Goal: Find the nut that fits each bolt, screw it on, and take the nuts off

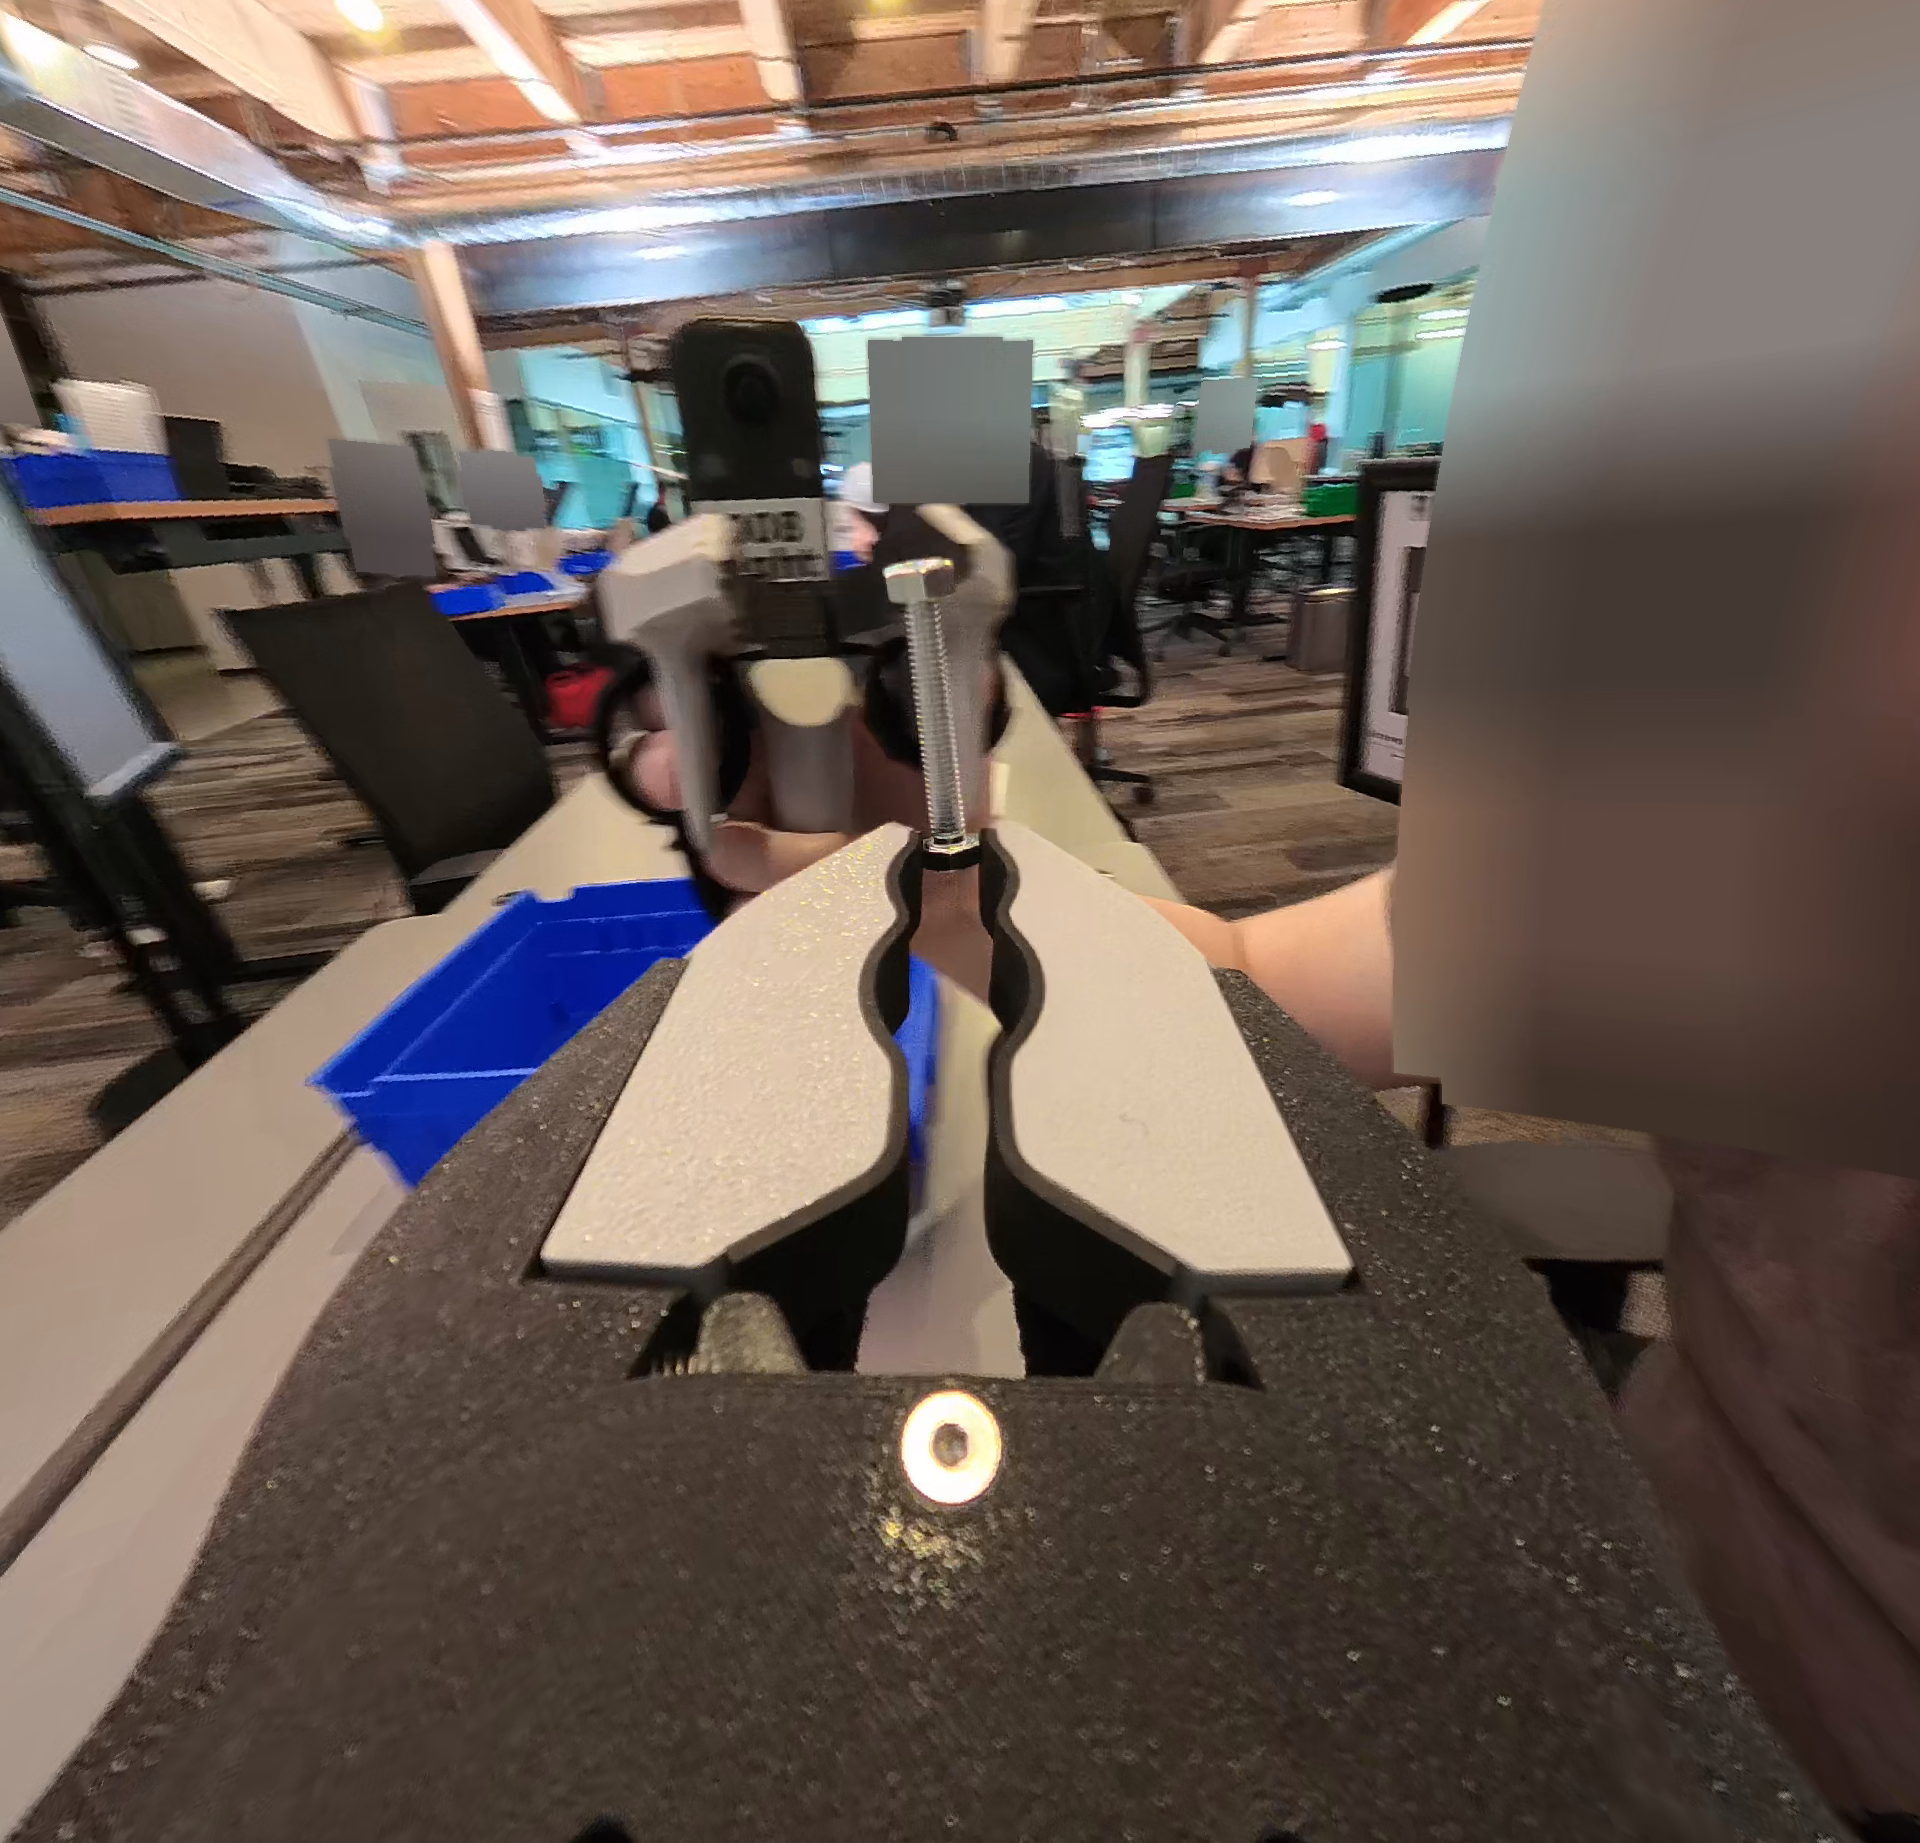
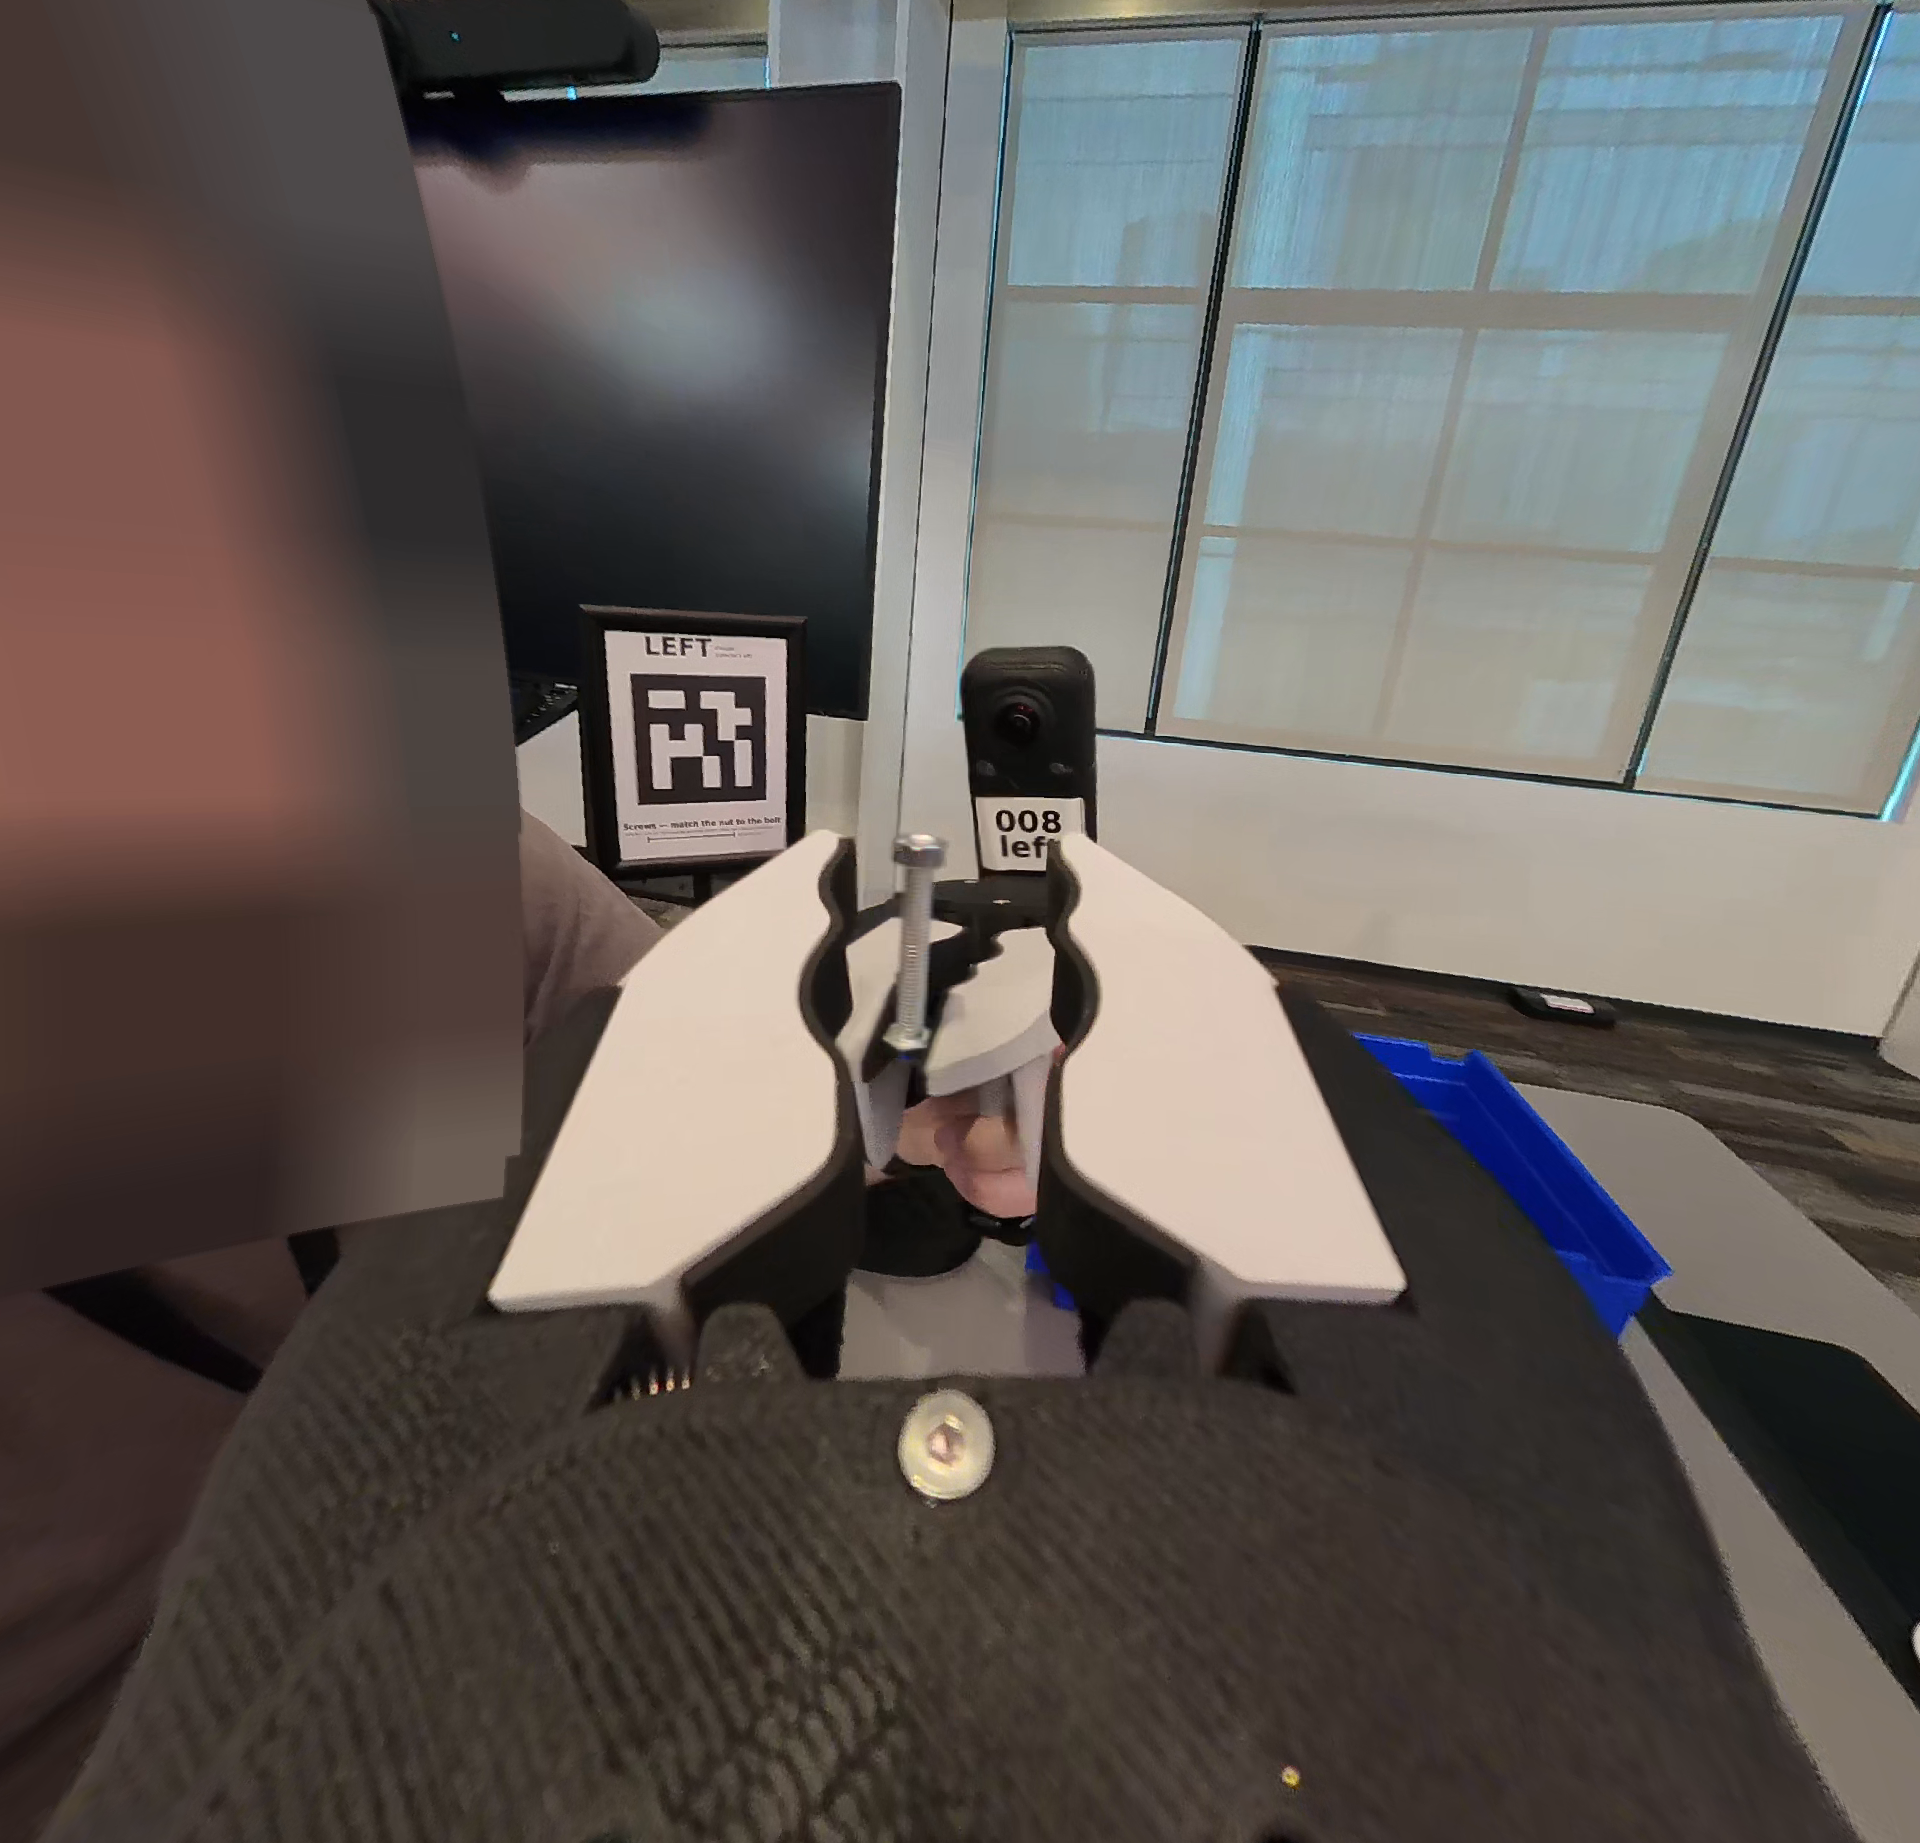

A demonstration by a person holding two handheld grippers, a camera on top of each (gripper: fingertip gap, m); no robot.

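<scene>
Bolt point(image 1: 933, 697) standing upright is what the left wrist view shows first: its lower end sits in a small nut point(image 1: 945, 846) pinched between the tips of the left gripper point(image 1: 945, 851), head up and shank free. Behind it hangs the right gripper point(image 1: 821, 671), fingers spread wide on either side of the bolt and apparently not touching it; a blue bin point(image 1: 499, 1004) lies on the pale worktop point(image 1: 156, 1222) below. As I judge it, the hold is only on the nut, so a sideways knock from the far gripper could tilt the bolt, cross the threads or flick the nut out into the bin. Right wrist view: the right gripper point(image 2: 951, 863) is spread, the bolt point(image 2: 914, 946) rising between its fingers, with the nut point(image 2: 906, 1037) clamped in the left gripper point(image 2: 914, 1055) beneath. Closing off-centre here would push the bolt rather than catch it. Writing is present: a framed sign point(image 2: 694, 739) with a black-and-white square code and printed lines, and a white tag point(image 2: 1029, 835) under the far camera point(image 2: 1027, 718); I leave their words unread.
</scene>
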